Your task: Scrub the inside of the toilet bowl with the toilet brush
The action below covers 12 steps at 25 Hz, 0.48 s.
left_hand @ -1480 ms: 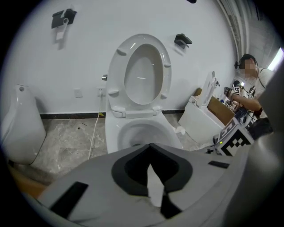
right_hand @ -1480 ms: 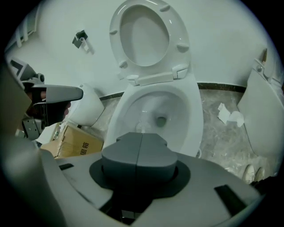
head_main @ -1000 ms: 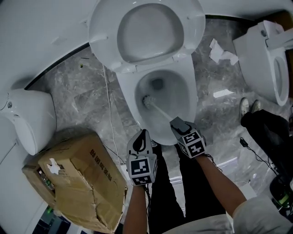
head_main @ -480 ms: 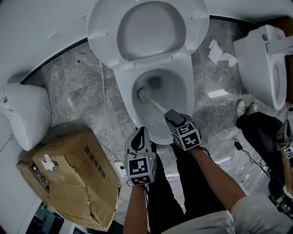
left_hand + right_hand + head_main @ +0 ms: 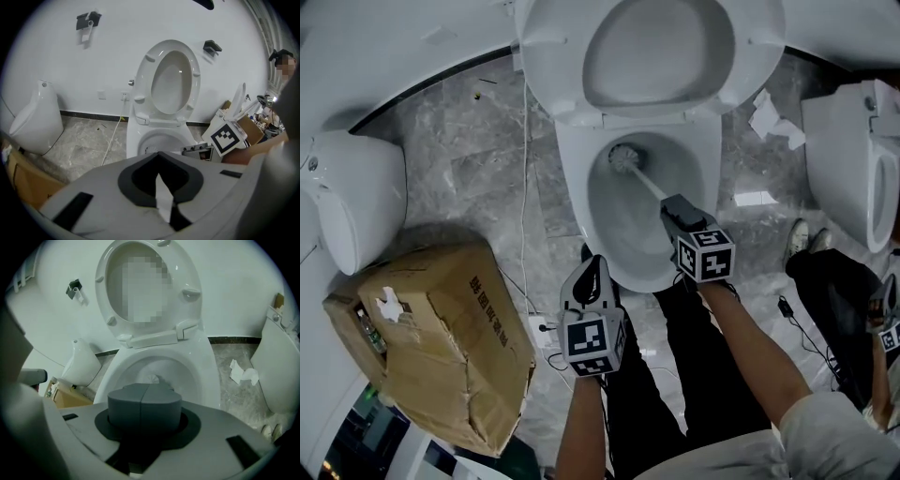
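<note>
The toilet brush [image 5: 643,177] slants head-first toward the bowl's [image 5: 614,239] rear.

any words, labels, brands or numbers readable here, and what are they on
No text reads clearly enough to quote.
Crumpled brown cardboard box: a row of dark printed characters on its side, too blurred to read.
Black-and-white square-marker cubes: patterns only, no words.

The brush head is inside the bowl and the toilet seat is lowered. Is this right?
No. The toilet seat is raised, not lowered; the head view shows it. The brush head is indeed inside the bowl.
</note>
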{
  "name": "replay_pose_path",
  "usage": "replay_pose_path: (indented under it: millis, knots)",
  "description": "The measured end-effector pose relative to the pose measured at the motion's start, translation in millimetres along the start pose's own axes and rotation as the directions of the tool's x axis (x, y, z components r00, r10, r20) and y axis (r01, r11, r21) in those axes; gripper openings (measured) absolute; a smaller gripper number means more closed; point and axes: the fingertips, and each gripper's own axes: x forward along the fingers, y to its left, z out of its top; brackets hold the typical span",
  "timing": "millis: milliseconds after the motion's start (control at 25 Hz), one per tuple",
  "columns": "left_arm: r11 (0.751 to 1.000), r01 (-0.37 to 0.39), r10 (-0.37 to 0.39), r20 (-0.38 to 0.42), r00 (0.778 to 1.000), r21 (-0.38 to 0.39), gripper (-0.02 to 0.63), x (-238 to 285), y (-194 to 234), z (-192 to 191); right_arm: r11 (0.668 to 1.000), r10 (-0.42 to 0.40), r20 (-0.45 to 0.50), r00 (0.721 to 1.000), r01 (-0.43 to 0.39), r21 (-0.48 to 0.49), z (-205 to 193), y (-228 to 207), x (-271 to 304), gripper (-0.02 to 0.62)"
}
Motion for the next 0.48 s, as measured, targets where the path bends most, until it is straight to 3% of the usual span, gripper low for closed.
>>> replay_pose_path:
  millis: [480]
  knots:
    - [0.999,-0.026,0.026,0.004,1.000,-0.032,0.029,0.9,1.7,-3.9,0.993,-0.100,0.018,0.995,0.098,0.071,21.1,-34.8,8.1,0.169]
